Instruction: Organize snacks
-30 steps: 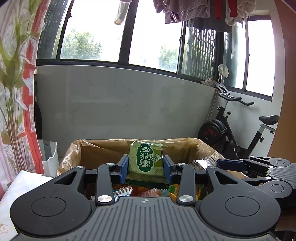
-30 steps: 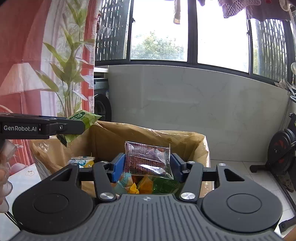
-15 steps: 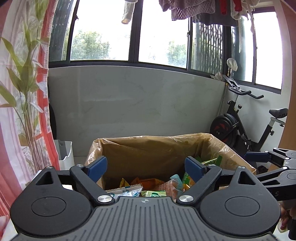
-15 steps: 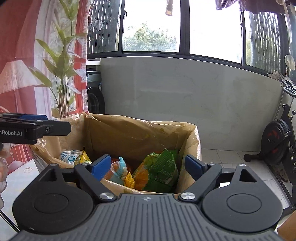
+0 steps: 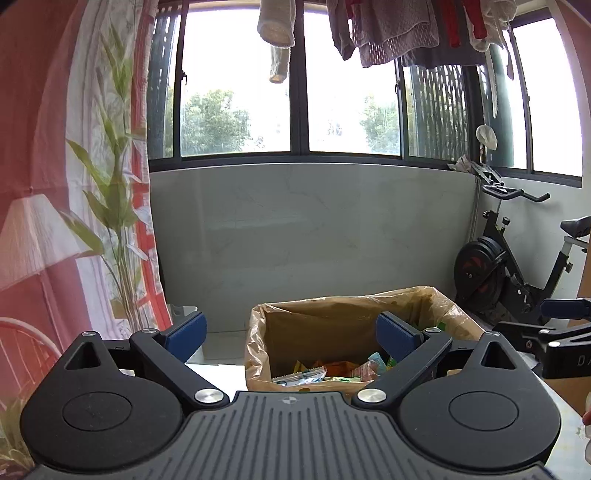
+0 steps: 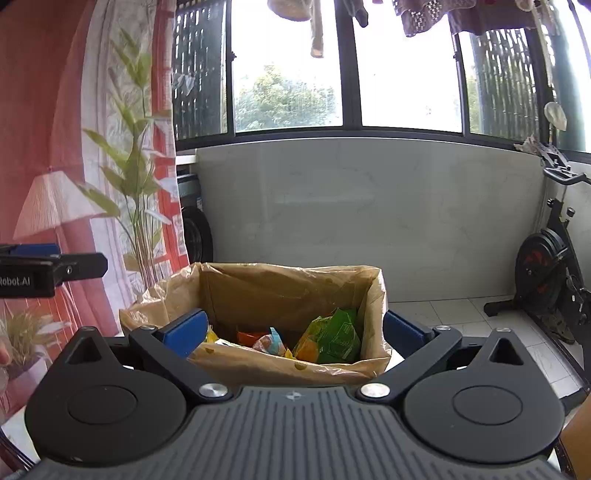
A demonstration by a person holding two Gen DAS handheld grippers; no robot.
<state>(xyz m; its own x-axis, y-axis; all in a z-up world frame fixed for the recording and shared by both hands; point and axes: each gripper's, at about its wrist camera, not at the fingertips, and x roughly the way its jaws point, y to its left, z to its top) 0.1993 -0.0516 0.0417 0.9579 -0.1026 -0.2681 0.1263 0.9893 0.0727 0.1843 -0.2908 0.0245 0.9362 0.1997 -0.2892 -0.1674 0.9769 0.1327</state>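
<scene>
A cardboard box lined with a brown plastic bag [image 5: 332, 314] [image 6: 280, 288] holds several snack packets [image 5: 317, 373], among them a green and yellow packet [image 6: 336, 338]. My left gripper [image 5: 291, 332] hangs in front of the box and slightly above its rim. Its jaws are wide apart and still opening, and they grip nothing. My right gripper [image 6: 294, 328] is likewise back from the box, jaws still opening wide with nothing in them. One finger [image 5: 565, 308] of the right gripper shows at the right edge of the left wrist view.
An exercise bike [image 5: 509, 266] [image 6: 546, 266] stands at the right by the low wall. A red curtain with a plant print [image 5: 74, 221] hangs at the left. A white bin [image 5: 181, 312] sits left of the box, and laundry [image 5: 406, 29] hangs overhead.
The left gripper let go of a green packet and the right a clear reddish one. Both jaws spread wide, and both grippers drew back and up from the box.
</scene>
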